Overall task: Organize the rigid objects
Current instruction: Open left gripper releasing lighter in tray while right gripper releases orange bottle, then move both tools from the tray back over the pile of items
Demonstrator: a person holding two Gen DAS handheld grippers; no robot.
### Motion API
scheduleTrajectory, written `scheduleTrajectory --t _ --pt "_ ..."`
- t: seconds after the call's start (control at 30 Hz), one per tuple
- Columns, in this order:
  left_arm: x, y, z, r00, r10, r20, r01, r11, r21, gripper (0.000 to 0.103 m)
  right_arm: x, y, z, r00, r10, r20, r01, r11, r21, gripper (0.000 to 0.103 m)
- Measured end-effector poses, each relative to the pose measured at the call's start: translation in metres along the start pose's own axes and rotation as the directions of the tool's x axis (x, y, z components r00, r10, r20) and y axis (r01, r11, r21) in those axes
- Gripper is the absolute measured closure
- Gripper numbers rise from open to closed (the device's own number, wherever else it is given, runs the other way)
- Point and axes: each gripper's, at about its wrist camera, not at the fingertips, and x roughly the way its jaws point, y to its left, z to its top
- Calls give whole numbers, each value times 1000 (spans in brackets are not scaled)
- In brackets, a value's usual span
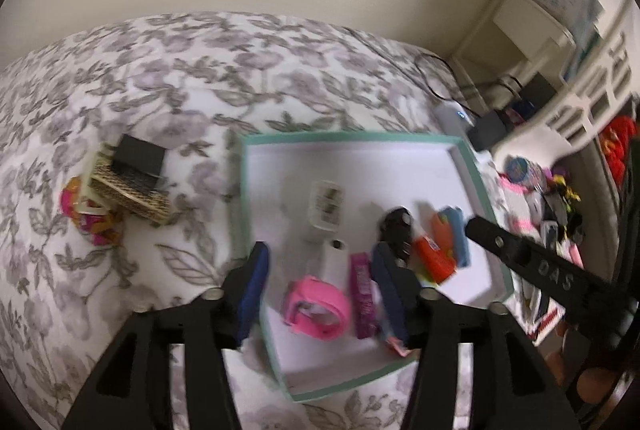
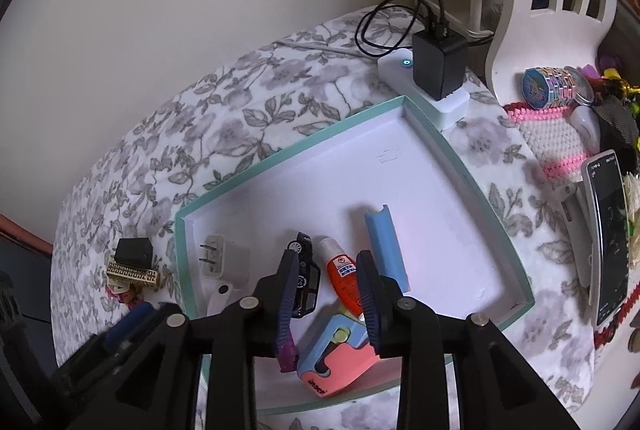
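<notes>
The shallow white tray with the teal rim point(image 2: 460, 166) sits on the flowered bedspread point(image 1: 180, 78) and fills the middle of both views, and it already holds most of the small rigid things. In the right wrist view these run along its lower edge: a white plug adapter point(image 2: 224, 256) at lower left, a small black toy car point(image 2: 306, 276), an orange-and-white tube point(image 2: 342, 272), a blue channel-shaped piece point(image 2: 386, 246) and, nearest the camera, a pink-and-blue tape dispenser point(image 2: 340, 358). The left wrist view adds a pink watch point(image 1: 316, 310) and a purple bar point(image 1: 362, 294) at the tray's near side. Judging from that, the gathering looks well advanced. What seems left lies outside the tray at the left of the frame: a black cube on a gold-patterned box point(image 1: 136, 182) with a pink and orange item point(image 1: 90, 216) beneath it, though blur there makes their exact stacking hard to read. The left gripper point(image 1: 320, 266) hangs above the tray's near-left corner with its jaws spread and nothing between them, the watch lying below. The right gripper point(image 2: 328, 282) hovers over the toy car and tube with a moderate gap between its jaws, and it appears to pinch neither. The upper half of the tray is bare.
</notes>
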Motion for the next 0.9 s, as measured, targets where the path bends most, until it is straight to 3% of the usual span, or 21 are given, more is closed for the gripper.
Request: scheduleTrajectory --t 0.07,0.13,0.17,0.2,0.27,0.37,0.5,0.67,0.73,0.9 --pt "-1 10 3 1000 21 8 -21 999 -30 34 2 7 -2 1000 -2 -5 2 1000 -30 68" --pt "-3 24 5 999 43 12 -42 997 -70 33 4 15 -4 1000 -6 -5 5 998 -58 57" --pt "-4 31 6 998 54 14 -52 995 -89 30 4 19 -5 1000 -2 -2 2 998 -70 48" --pt "-4 37 7 998 64 16 -62 993 -105 20 3 22 -5 1000 1 0 -1 997 -76 40" --pt "-6 50 8 995 94 21 -90 986 -143 12 3 30 -7 1000 10 5 -9 995 -99 36" --pt "-8 67 9 991 131 15 -126 974 -189 12 5 40 -11 1000 17 -1 -17 992 -127 31" --pt "-10 88 8 989 149 5 -143 958 -250 12 8 54 -16 999 39 -9 -40 986 -161 14" --pt "-15 107 8 987 160 11 -149 940 -307 12 8 66 -20 998 63 -9 -64 981 -185 12" --pt "-18 115 8 986 163 17 -149 932 -331 12 7 71 -22 996 84 -7 -84 978 -193 0" --pt "-28 134 7 978 204 39 -175 910 -375 12 -1 92 -27 992 122 17 -115 964 -241 0"
